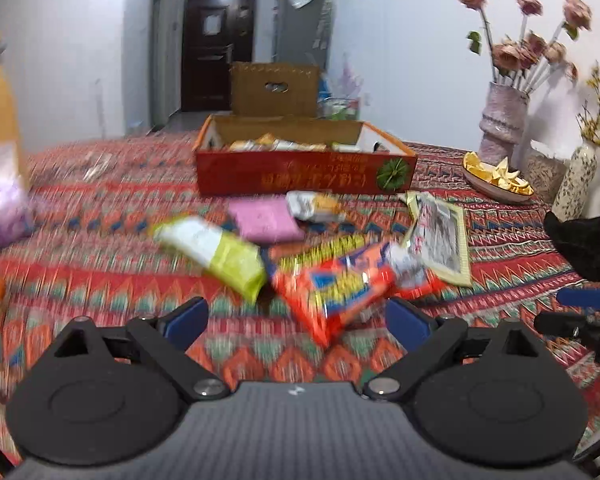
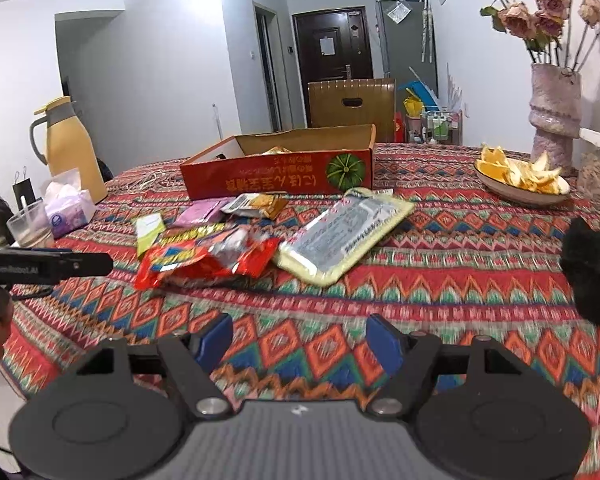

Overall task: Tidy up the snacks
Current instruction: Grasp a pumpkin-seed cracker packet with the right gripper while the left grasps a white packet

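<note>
A red open carton with several snacks inside stands mid-table. In front of it lie loose packets: a red-orange bag, a yellow-green and white packet, a pink packet, a small white-orange packet and a flat silver pack with a cream border. My left gripper is open and empty, just short of the red-orange bag. My right gripper is open and empty over bare cloth, nearer than the packets.
The table has a patterned red cloth. A dish of orange peels and a pink flower vase stand at the right. A yellow jug, a tissue pack and a plastic cup stand at the left.
</note>
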A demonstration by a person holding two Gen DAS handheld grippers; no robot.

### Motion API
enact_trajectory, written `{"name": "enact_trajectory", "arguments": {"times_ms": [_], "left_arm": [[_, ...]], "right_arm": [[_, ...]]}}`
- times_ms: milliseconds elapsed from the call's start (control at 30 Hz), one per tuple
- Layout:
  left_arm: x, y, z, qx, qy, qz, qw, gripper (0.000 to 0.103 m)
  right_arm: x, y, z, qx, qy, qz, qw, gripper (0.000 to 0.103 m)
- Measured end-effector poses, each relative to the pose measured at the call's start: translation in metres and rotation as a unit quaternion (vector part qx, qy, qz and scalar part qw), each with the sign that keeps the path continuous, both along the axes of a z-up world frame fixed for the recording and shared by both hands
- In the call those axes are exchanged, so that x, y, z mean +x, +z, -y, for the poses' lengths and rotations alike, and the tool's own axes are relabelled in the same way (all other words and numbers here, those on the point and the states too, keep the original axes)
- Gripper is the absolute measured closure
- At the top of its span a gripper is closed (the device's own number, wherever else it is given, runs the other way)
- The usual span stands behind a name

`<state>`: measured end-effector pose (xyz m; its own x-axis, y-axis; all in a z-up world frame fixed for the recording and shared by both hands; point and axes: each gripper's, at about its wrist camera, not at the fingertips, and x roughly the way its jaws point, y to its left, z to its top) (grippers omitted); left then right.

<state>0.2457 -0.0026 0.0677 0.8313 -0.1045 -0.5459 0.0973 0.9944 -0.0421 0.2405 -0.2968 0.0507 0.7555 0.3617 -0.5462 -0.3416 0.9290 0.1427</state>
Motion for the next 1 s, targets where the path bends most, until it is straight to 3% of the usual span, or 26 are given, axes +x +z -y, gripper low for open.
{"name": "enact_trajectory", "arguments": {"times_ms": [100,167,333,433,500,567,733,867,967,1000], "left_arm": [[0.038,0.008,0.002,0.025,-0.047,0.006,0.9986,0.007],[0.066,0.011,0.004,0.032,-0.119,0.016,0.9922,0.007],[0.147,0.004,0.013,0.052,-0.197,-0.020,0.9789,0.020],[0.186,-0.009,0.021,0.078,-0.232,-0.049,0.9682,0.020],[0.203,-0.020,0.024,0.100,-0.270,-0.053,0.9562,0.020],[0.219,-0.027,0.026,0.115,-0.273,-0.058,0.9533,0.020],[0.244,-0.045,0.028,0.112,-0.314,-0.067,0.9404,0.016],[0.251,-0.053,0.029,0.095,-0.309,-0.070,0.9438,0.014],[0.256,-0.054,0.029,0.089,-0.302,-0.077,0.9461,0.015],[0.258,-0.053,0.028,0.083,-0.296,-0.078,0.9485,0.022]], "right_arm": [[0.035,0.009,-0.001,-0.016,0.013,0.007,1.000,0.043],[0.067,0.018,-0.001,-0.021,0.023,0.011,0.999,0.053],[0.160,0.024,-0.003,-0.005,0.030,-0.005,1.000,0.059],[0.216,0.018,-0.012,-0.023,0.032,-0.022,0.999,0.060],[0.245,0.012,-0.014,-0.030,0.028,-0.036,0.999,0.061],[0.266,0.006,-0.014,-0.041,0.019,-0.040,0.998,0.063],[0.269,-0.013,-0.012,-0.028,0.059,-0.087,0.994,0.070],[0.231,-0.009,-0.022,-0.039,0.108,-0.091,0.989,0.069],[0.222,-0.002,-0.024,-0.057,0.085,-0.068,0.992,0.058],[0.224,-0.004,-0.023,-0.058,0.074,-0.065,0.993,0.053]]}}
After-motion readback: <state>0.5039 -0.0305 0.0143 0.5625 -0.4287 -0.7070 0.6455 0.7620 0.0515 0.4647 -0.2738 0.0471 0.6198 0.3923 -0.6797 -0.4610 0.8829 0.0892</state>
